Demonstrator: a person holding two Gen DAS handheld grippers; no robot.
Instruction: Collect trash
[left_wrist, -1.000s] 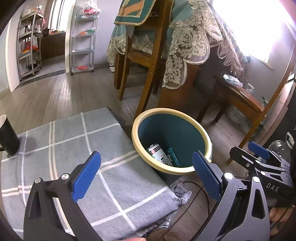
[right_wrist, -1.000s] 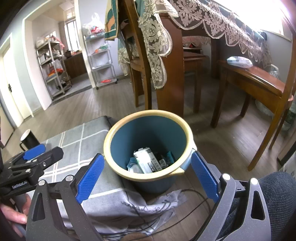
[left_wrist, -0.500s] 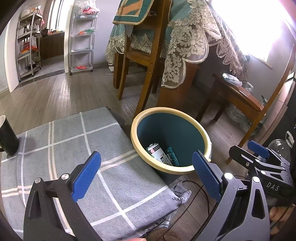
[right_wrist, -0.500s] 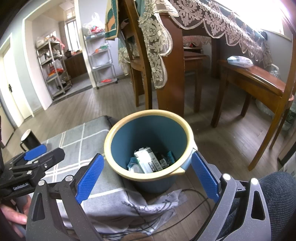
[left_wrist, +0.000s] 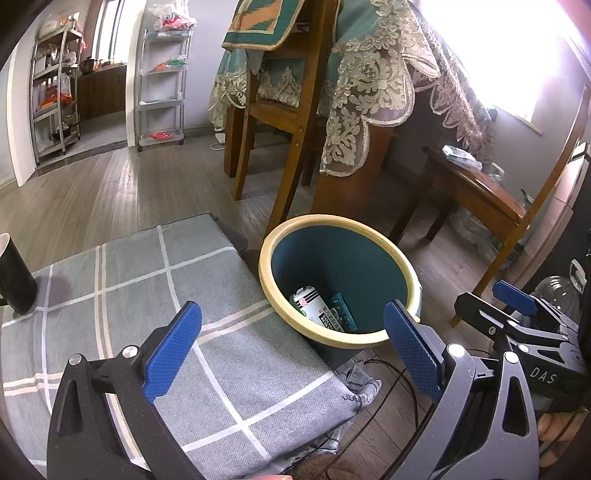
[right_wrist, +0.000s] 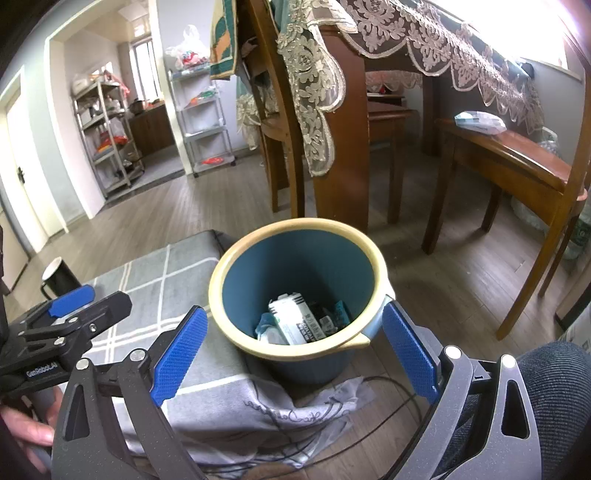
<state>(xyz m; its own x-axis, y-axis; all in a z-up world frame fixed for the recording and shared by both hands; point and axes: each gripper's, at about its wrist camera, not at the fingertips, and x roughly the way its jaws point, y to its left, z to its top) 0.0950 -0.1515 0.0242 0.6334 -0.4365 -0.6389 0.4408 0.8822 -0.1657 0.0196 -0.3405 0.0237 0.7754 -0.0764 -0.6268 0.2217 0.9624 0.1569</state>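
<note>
The left claw (left_wrist: 291, 347) hangs with its blue pads wide apart and nothing between them, over the grey checked cloth (left_wrist: 147, 295); the right claw (right_wrist: 295, 345) is likewise spread and empty, its pads flanking the bin (right_wrist: 236, 266); the trash, a white carton (right_wrist: 295, 321) and some wrappers, lies at the bottom of the blue bin, which stands on the floor beside the cloth; a black mug (left_wrist: 14, 280) sits at the cloth's far edge.

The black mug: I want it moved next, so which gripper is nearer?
Left. The left gripper hangs over the cloth the black mug stands on; the right gripper faces the bin.
</note>
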